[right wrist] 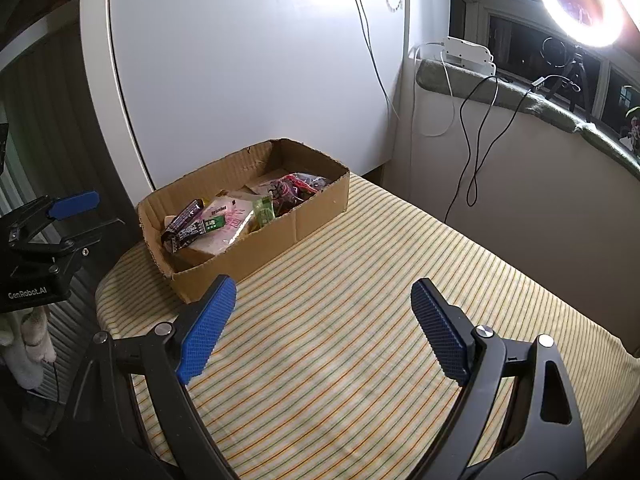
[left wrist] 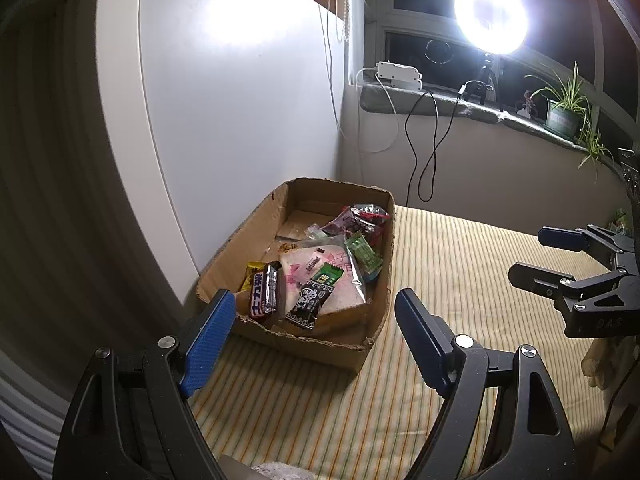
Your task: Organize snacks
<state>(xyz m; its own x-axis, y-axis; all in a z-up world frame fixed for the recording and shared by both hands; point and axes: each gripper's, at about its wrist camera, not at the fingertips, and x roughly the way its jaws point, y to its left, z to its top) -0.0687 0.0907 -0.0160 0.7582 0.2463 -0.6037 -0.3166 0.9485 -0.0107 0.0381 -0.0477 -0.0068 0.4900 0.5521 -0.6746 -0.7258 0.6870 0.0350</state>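
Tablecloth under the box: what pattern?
Thin yellow, orange and green stripes on the tablecloth; clearest in right wrist view.

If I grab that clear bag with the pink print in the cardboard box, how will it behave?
The clear bag with pink print looks like thin glossy film, so probably slippery and floppy at the edges. It seems to hold a flat slab, likely light. The black-and-white packet and green packet lie on top and may slide off.
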